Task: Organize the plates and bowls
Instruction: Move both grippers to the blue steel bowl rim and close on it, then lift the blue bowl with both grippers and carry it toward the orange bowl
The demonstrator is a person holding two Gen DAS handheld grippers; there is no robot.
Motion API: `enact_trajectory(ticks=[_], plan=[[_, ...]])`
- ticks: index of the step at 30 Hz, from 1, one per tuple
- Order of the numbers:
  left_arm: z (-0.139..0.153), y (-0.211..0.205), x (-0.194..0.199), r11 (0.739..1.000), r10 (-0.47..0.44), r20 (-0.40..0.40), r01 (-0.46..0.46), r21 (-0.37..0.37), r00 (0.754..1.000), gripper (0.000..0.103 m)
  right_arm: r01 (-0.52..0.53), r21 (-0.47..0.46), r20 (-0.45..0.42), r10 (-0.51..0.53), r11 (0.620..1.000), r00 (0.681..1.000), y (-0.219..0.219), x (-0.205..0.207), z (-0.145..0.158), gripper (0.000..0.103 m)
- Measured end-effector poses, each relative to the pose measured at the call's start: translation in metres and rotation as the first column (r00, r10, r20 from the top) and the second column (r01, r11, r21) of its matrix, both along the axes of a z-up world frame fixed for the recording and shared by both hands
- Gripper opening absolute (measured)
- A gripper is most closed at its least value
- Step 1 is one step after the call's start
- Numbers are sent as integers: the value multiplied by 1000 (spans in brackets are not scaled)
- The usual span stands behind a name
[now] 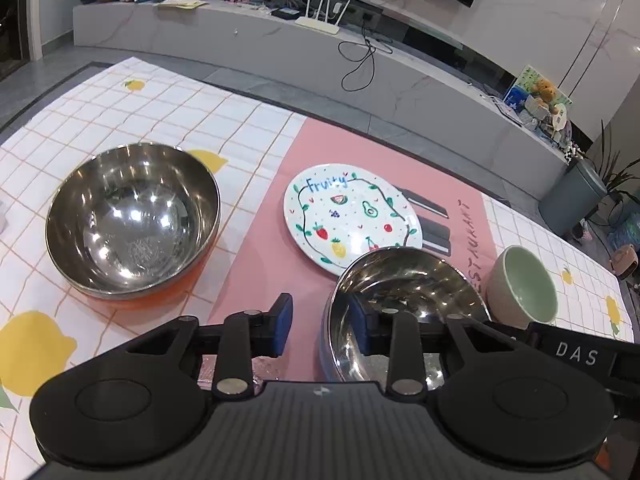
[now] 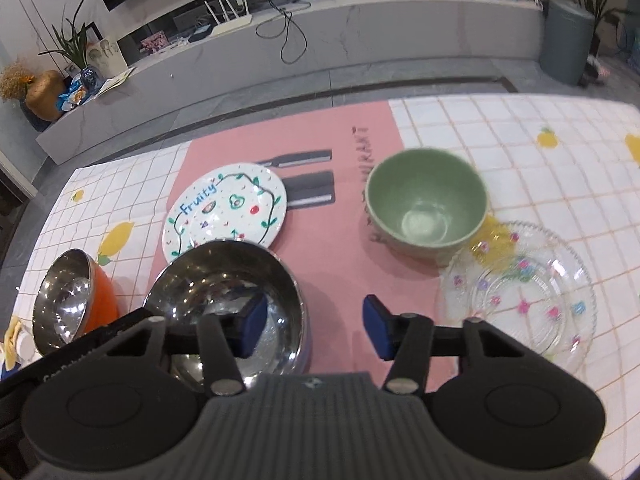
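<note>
A small steel bowl (image 1: 404, 280) with a blue outside stands on the pink mat, just in front of a white "Fruity" plate (image 1: 352, 216). My left gripper (image 1: 322, 326) straddles the bowl's left rim, one pad inside and one outside, with gaps showing, so it is open. In the right wrist view my right gripper (image 2: 316, 330) straddles the right rim of the same steel bowl (image 2: 212, 276) the same way, also open. A larger steel bowl (image 1: 132, 220) with an orange outside sits to the left. A green bowl (image 2: 426, 208) stands to the right.
A clear glass plate (image 2: 520, 292) with coloured flower dots lies right of the green bowl, on the checked lemon tablecloth (image 2: 540, 168). Beyond the table's far edge run a grey floor and a long low cabinet (image 1: 280, 48) with a router and cables.
</note>
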State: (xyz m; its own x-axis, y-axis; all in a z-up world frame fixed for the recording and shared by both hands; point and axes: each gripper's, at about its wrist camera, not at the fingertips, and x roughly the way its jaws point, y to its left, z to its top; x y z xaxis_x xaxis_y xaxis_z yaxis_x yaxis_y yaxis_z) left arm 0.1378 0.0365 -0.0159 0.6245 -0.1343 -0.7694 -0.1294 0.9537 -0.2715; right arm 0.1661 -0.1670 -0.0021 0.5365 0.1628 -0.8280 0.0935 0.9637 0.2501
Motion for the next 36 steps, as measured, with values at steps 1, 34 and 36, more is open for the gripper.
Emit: enact_trajectory(ticks=[1,34,36], plan=[[-2,0,0,1000,1,-7,-1,-5,1000,34,0,-3,-2,0,1000,1000,1,0,-2,51],[19,-16,-24,996,-71,-28,72,45,997,7,-12,114,-29,15,993,999,-9,-31,3,7],[24,-17,-36,996,-78,-31,80,49,996,7,-14,124,-26,18,992,1000,-12,-42,8,7]])
